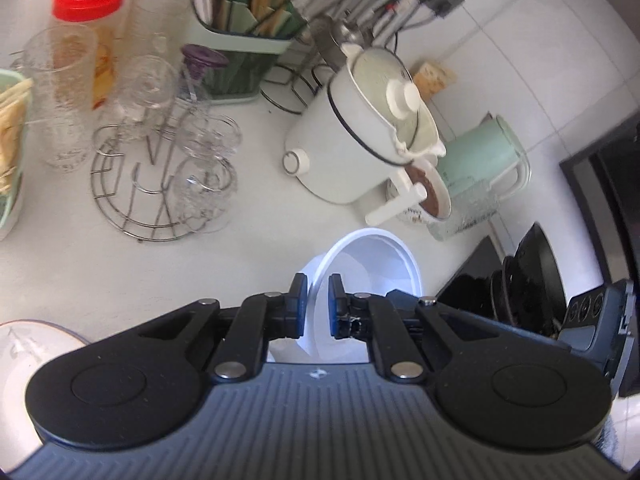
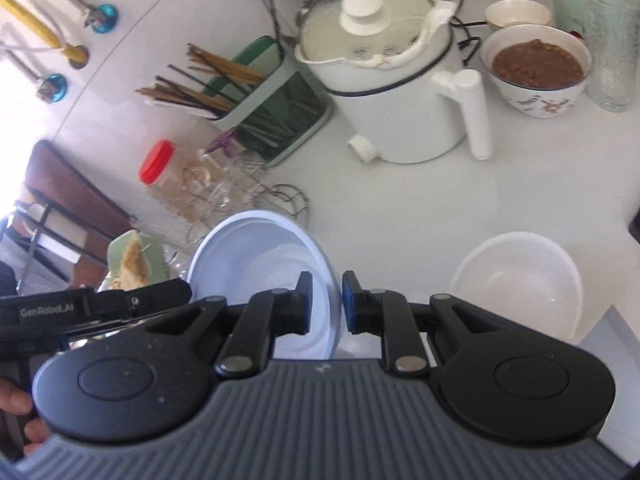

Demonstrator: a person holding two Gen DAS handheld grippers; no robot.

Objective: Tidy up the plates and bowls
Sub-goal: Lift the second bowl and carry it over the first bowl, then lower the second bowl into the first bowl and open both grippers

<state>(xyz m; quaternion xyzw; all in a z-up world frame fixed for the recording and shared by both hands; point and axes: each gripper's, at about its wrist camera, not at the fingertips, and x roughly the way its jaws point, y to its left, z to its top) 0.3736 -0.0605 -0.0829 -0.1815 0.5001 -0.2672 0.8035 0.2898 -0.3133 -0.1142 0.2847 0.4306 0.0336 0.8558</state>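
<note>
In the left wrist view my left gripper (image 1: 317, 292) is shut on the near rim of a white bowl (image 1: 372, 264), which hangs tilted above the counter. In the right wrist view my right gripper (image 2: 327, 298) is shut on the right rim of a pale bluish-white bowl (image 2: 260, 264), also lifted and tilted. The left gripper's black body (image 2: 100, 308), held by a hand, reaches that bowl's left rim. I cannot tell whether both grippers hold one bowl. Another white bowl (image 2: 516, 280) sits upright on the counter to the right. A patterned plate (image 1: 24, 344) lies at lower left.
A white electric pot (image 2: 400, 92) stands behind, beside a bowl of brown food (image 2: 536, 68) and a green kettle (image 1: 480, 160). Left of it are a chopstick holder (image 1: 248, 40), a wire rack with glasses (image 1: 160, 184) and a red-lidded jar (image 1: 88, 0). A black pan (image 1: 532, 276) sits right.
</note>
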